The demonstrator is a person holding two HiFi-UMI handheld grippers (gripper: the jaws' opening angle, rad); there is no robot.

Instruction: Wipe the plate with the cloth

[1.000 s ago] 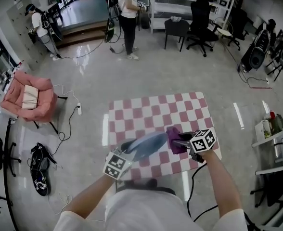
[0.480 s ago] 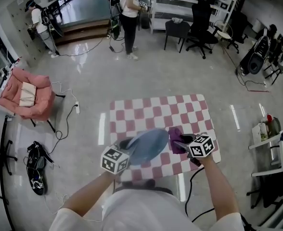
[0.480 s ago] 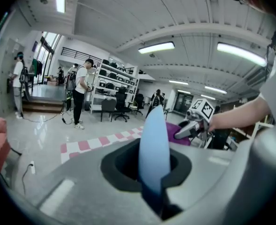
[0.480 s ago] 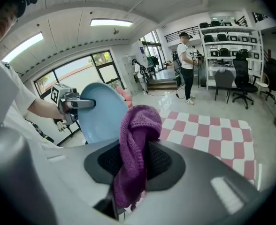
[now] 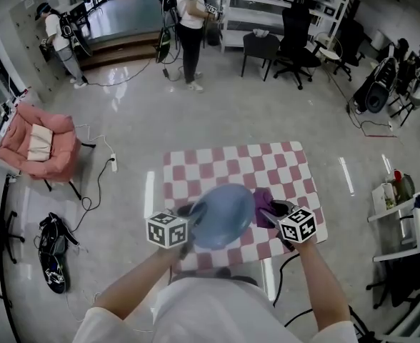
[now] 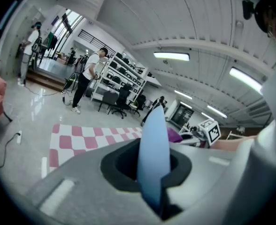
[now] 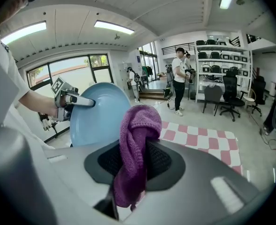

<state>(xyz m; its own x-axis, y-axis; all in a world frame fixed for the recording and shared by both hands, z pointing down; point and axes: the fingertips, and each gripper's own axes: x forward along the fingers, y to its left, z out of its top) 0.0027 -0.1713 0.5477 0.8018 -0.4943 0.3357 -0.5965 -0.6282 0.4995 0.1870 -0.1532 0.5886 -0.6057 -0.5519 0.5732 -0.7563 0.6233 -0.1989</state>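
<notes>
Your left gripper is clamped on the rim of the light blue plate. In the left gripper view the plate sits edge-on between the jaws, pinched tight. It's up in the air over the near part of the pink-and-white checkered bench, tilted so its face points up at your head camera.

Your right gripper is pinching the purple cloth. In the right gripper view the cloth is bunched between the jaws, with one lump poking out past them and a tail hanging down at the back. From the head view the cloth sits right at the plate's right rim, just beside it or on it. Can't honestly tell if it's actually touching. In the right gripper view the plate's face is just behind and left of the cloth, with your left gripper gripping its far edge.

Both grippers are close together, plate between them, near the bench's front edge.

Around you there's a pink armchair off to the left on the floor, a person standing further back, and a black office chair by the shelving.
</notes>
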